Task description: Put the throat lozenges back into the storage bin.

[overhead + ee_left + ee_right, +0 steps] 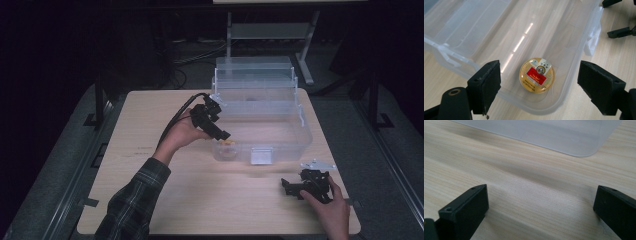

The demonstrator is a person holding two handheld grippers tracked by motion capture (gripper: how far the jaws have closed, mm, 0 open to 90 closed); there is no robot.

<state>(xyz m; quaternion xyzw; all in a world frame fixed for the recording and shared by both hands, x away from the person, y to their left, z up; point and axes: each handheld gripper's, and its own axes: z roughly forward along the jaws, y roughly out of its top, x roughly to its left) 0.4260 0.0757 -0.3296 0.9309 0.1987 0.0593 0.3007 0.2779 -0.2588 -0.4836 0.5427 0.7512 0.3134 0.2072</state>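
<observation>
We see the left hand-held gripper [223, 135] held above the near left corner of a clear plastic storage bin [302, 125], its jaws spread wide and grasping nothing. In the left gripper view, a small round gold-lidded container with a red label [537, 75] lies on the bin's floor, below and between the two jaws and apart from both. The right hand-held gripper [286, 187] rests low at the near right of the worktop [200, 200], its jaws likewise released and empty, with bare wood between them in the right gripper view. The worktop is pale wood grain with rounded corners, and the room around it is dark, with a metal stand [270, 31] and cables behind. The bin sits toward the far right of the worktop, its lid [254, 70] raised at the back. The round container is what we can make out inside it.
</observation>
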